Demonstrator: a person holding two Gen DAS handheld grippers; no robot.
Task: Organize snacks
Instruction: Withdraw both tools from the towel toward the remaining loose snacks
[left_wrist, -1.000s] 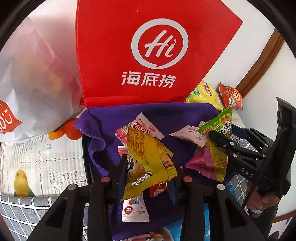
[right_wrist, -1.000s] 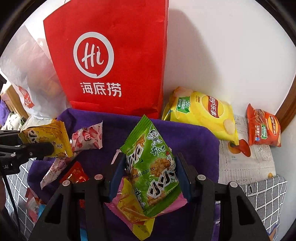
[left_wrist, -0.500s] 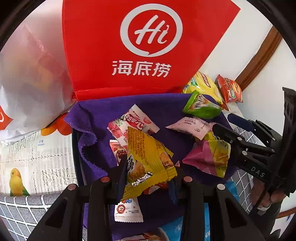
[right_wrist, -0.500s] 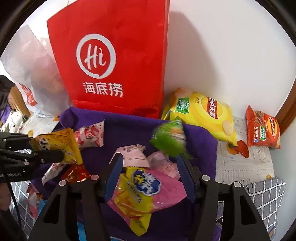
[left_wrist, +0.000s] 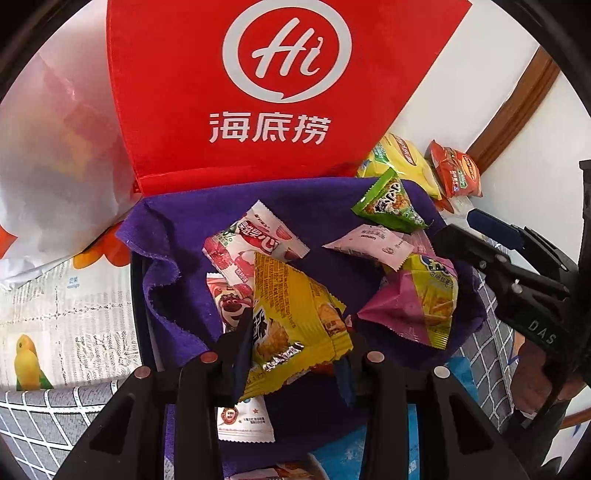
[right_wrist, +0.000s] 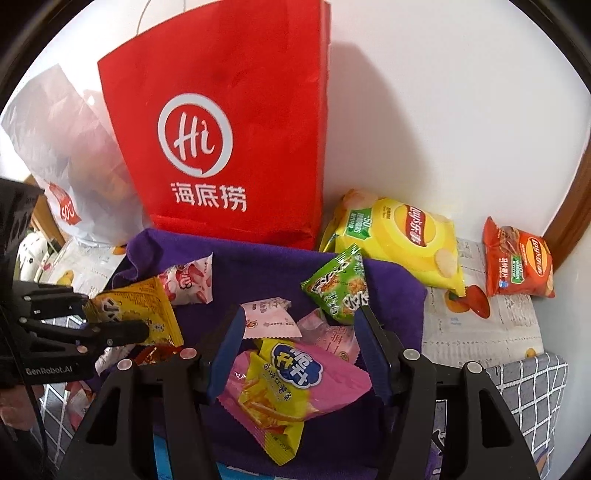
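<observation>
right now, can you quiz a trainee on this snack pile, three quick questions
1. True or false: the left gripper is shut on the yellow packet.
2. Which packet lies on the purple cloth? A green packet; B orange crisp bag.
3. What stands behind the cloth against the wall?

Key: 1 true. 2 A; the orange bag lies off the cloth. 3 The red bag.

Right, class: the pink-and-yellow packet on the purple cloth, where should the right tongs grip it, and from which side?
Probably from above, across the puffed middle of the pink-and-yellow packet. It lies flat on the cloth, directly beneath the open right tongs, and its sealed ends look thin and floppy.
</observation>
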